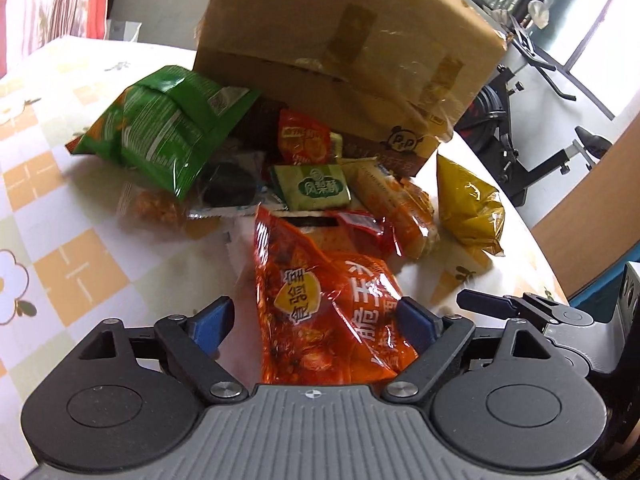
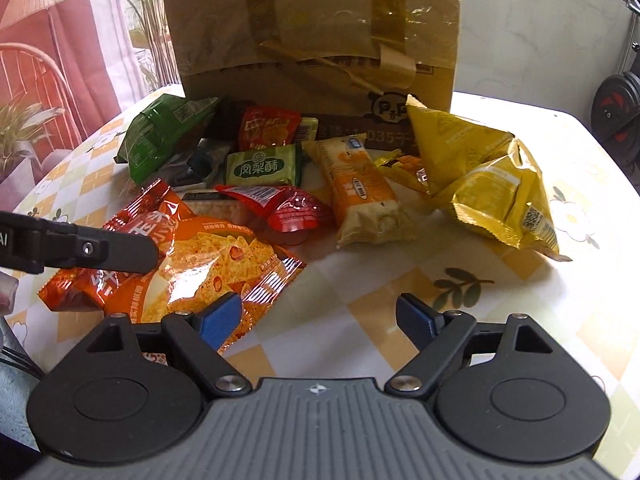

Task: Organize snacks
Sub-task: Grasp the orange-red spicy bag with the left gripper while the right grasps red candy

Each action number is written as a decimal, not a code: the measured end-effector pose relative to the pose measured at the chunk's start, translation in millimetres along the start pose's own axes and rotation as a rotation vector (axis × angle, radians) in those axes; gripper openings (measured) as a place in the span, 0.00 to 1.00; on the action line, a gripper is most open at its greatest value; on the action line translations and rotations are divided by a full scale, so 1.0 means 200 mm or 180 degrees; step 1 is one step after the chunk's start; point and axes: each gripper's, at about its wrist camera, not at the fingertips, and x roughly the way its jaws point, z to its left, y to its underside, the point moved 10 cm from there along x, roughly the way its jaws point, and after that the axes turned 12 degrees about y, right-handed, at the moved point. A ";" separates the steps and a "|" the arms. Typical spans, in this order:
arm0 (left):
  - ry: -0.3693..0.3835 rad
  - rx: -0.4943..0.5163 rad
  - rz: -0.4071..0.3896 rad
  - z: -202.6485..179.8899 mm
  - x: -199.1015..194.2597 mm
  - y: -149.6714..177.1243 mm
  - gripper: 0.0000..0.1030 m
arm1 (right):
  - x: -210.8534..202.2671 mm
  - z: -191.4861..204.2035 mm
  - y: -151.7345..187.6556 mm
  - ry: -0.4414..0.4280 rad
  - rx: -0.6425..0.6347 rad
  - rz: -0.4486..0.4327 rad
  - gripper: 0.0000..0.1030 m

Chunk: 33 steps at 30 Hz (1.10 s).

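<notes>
A pile of snack packets lies on the checked tablecloth (image 2: 360, 312) in front of a taped cardboard box (image 1: 340, 40) (image 2: 316, 32). A large orange chip bag (image 1: 320, 300) (image 2: 200, 264) is nearest. My left gripper (image 1: 316, 320) is open, straddling that bag with a gap at its left pad. My right gripper (image 2: 320, 316) is open over bare cloth, its left finger above the bag's corner. Behind lie a green bag (image 1: 160, 136) (image 2: 160, 140), a small green cake packet (image 2: 262, 166), red packets (image 2: 288, 212), an orange cracker pack (image 2: 360, 192) and yellow bags (image 2: 480, 168).
The round table's edge (image 1: 532, 240) curves close on the right, with an exercise bike (image 1: 520, 120) beyond it. The other gripper's black finger (image 2: 100, 250) reaches in from the left in the right wrist view. A red curtain and plants (image 2: 60, 60) stand behind the table.
</notes>
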 end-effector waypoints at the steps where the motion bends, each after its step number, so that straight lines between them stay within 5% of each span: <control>1: 0.0017 -0.0029 0.0001 0.00 0.00 0.00 0.89 | 0.00 0.00 0.00 -0.0003 0.0001 0.0001 0.82; 9: 0.0237 -0.0184 0.0126 0.01 0.07 0.06 0.89 | 0.00 0.03 -0.01 -0.0061 -0.0031 -0.0040 0.79; 13: 0.0239 -0.0086 0.0116 -0.01 0.06 0.06 0.71 | 0.00 0.05 -0.01 -0.0067 -0.0071 -0.0046 0.79; 22: 0.0063 0.0028 -0.0318 0.00 -0.16 -0.05 0.61 | -0.06 0.04 -0.10 -0.0050 -0.0194 -0.0300 0.76; 27: -0.0152 0.0040 -0.0656 0.04 -0.31 -0.12 0.61 | -0.05 0.11 -0.18 -0.0077 -0.0645 -0.0505 0.62; 33: -0.0365 -0.0036 -0.0891 0.10 -0.39 -0.19 0.61 | 0.05 0.19 -0.26 -0.0112 -0.1093 -0.0578 0.58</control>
